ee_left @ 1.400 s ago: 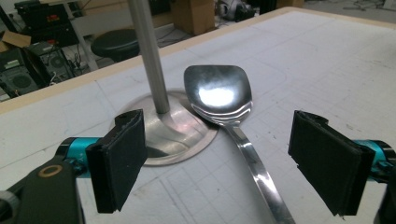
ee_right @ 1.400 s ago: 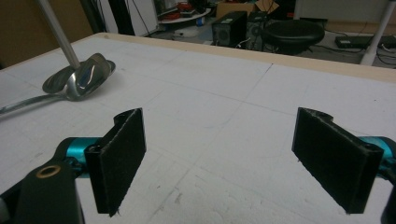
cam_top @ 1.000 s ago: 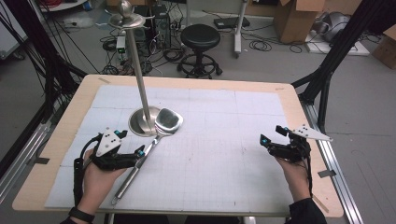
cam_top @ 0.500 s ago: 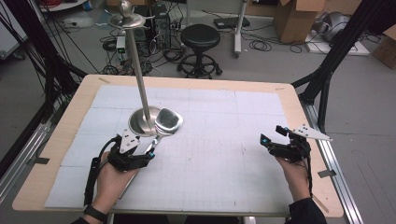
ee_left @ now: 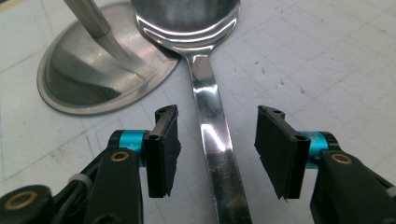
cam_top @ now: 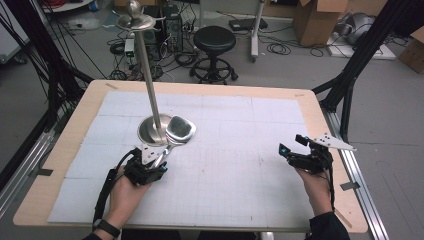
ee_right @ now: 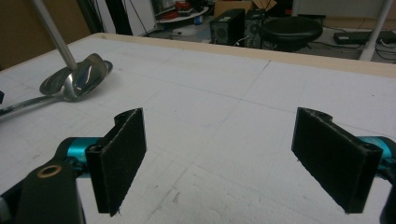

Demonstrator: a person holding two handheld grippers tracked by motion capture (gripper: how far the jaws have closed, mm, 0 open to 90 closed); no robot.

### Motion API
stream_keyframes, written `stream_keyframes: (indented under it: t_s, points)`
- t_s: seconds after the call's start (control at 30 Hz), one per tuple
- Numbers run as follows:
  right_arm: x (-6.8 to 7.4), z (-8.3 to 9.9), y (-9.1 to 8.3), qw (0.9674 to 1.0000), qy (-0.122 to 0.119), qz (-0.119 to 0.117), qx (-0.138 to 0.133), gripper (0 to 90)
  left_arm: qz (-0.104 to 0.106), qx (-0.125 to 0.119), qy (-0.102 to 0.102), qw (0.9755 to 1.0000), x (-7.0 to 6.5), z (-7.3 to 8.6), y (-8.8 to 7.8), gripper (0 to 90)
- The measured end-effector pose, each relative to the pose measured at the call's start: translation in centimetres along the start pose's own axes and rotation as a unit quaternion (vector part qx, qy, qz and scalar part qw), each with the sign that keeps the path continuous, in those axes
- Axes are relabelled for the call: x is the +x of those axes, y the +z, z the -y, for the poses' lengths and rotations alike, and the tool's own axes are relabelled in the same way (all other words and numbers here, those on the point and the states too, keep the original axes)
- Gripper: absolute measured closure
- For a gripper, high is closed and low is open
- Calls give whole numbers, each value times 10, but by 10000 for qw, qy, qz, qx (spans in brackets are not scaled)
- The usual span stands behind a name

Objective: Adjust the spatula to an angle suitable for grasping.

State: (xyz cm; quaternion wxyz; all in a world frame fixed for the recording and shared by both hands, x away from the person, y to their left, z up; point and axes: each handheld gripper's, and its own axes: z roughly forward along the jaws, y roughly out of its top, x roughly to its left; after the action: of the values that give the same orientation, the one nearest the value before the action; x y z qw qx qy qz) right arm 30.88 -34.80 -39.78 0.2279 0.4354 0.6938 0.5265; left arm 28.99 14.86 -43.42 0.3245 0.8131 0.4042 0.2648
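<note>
A large steel spoon [cam_top: 180, 129] lies on the white mat, its bowl resting against the round base of a metal stand [cam_top: 149, 132]. Its handle runs back toward the person's left hand. My left gripper [cam_top: 158, 162] is open and straddles that handle. In the left gripper view the spoon handle [ee_left: 208, 105] passes between the two pads of my left gripper [ee_left: 215, 149] with a gap on each side. My right gripper [cam_top: 291, 145] hovers open near the table's right side with nothing in it, and in its own view my right gripper [ee_right: 238, 158] points toward the distant spoon [ee_right: 83, 75].
The stand's tall pole [cam_top: 150, 85] rises from its base [ee_left: 88, 79] to a small dish at the top, just left of the spoon bowl. The white gridded mat [cam_top: 240, 150] covers the wooden table. A black stool [cam_top: 214, 42] and cables lie on the floor beyond.
My left gripper moved right and forward from beside the spoon handle to straddle it near the stand base. The right gripper stayed put.
</note>
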Motion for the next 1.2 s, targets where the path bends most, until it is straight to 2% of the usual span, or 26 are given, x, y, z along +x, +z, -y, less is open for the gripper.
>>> stream_keyframes:
  t_s: [0.2, 0.27, 0.53, 0.87, 1.2]
  points:
    - [-1, 0, 0, 10000, 29, 9, -20, 170, 25, 198, -99, 9998, 2, 1, 4, 568]
    - [-1, 0, 0, 10000, 50, 8, -24, 170, -6, 284, -69, 9996, 2, 1, 6, 591]
    - [-2, 0, -1, 9999, 93, -5, -50, 170, 67, 310, -121, 9994, 0, 1, 7, 686]
    - [-3, 0, -2, 9998, 176, -69, -102, 170, 85, 334, -227, 9991, 3, 1, 7, 708]
    - [-4, 0, -2, 9995, 245, -130, -156, 170, -14, 338, -66, 9994, 2, 1, 8, 714]
